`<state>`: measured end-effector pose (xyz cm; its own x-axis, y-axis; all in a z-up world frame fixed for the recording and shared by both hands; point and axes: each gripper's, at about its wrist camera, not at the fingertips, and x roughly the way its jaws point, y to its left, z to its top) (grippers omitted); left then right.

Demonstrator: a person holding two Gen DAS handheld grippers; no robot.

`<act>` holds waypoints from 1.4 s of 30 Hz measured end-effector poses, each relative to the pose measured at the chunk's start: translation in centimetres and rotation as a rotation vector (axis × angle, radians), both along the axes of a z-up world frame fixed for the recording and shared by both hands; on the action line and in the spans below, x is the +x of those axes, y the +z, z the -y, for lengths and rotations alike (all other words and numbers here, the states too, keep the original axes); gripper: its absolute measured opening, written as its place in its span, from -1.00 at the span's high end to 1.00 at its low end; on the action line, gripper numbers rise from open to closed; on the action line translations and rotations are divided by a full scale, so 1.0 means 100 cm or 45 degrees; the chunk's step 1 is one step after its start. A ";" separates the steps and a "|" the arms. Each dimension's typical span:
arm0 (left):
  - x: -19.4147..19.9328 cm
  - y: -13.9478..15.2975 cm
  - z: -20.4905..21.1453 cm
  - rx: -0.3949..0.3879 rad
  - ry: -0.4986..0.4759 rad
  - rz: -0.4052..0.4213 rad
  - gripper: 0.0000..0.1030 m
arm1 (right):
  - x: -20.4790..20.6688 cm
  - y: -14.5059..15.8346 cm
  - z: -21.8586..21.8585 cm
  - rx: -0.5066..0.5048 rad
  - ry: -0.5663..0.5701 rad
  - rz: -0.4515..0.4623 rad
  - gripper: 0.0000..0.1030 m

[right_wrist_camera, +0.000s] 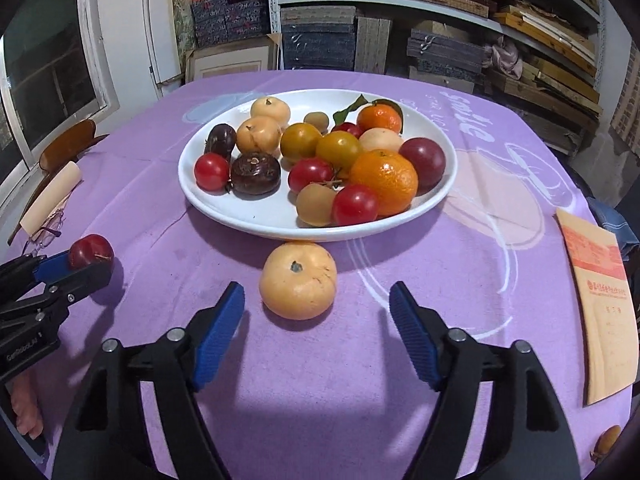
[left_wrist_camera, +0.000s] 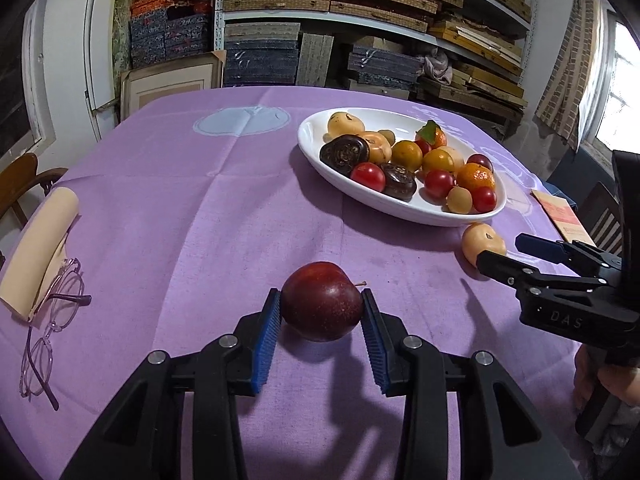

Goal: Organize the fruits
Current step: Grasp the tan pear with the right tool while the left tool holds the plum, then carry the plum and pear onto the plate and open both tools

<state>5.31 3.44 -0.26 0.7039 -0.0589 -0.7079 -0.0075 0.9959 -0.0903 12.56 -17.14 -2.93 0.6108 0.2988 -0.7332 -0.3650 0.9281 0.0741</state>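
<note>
Left wrist view showed the left gripper (left_wrist_camera: 322, 320) clamped on a dark red plum (left_wrist_camera: 322, 306), its blue pads (left_wrist_camera: 267, 344) pressed to either side of the fruit, low over the purple cloth (left_wrist_camera: 180, 220) of the bench. Ahead and to the right sat a white dish (left_wrist_camera: 320, 128) piled with fruit. Just beside its near rim lay a pale peach (left_wrist_camera: 482, 242) on the cloth, with the right gripper (left_wrist_camera: 508, 252) reaching in from the right, one finger crossing in front of it. Glasses (left_wrist_camera: 52, 320) lay at the left edge, touching a tan roll (left_wrist_camera: 40, 236).

Right wrist view had the right gripper (right_wrist_camera: 316, 332) with its fingers spread wide apart, holding nothing. The peach (right_wrist_camera: 298, 280) rested on the cloth (right_wrist_camera: 340, 380) just beyond the fingertips, right up against the dish (right_wrist_camera: 264, 220). At the far left the left gripper (right_wrist_camera: 76, 270) held the plum (right_wrist_camera: 90, 250). A tan envelope (right_wrist_camera: 600, 320) lay at the right.
</note>
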 end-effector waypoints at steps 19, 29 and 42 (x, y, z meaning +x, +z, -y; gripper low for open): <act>0.001 -0.002 0.002 -0.013 -0.023 -0.010 0.22 | 0.003 -0.004 -0.008 0.031 0.051 -0.027 0.19; 0.013 0.015 0.004 -0.086 -0.070 -0.003 0.22 | -0.018 0.039 0.016 0.125 0.018 0.120 0.19; 0.155 0.081 0.043 -0.005 -0.179 0.058 0.22 | 0.026 0.054 -0.022 0.079 0.146 0.104 0.19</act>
<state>20.84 -0.83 7.85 0.7202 -0.1616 -0.6747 0.1363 0.9865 -0.0909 15.13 -14.91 2.43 0.6270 0.4130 -0.6605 -0.4755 0.8745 0.0955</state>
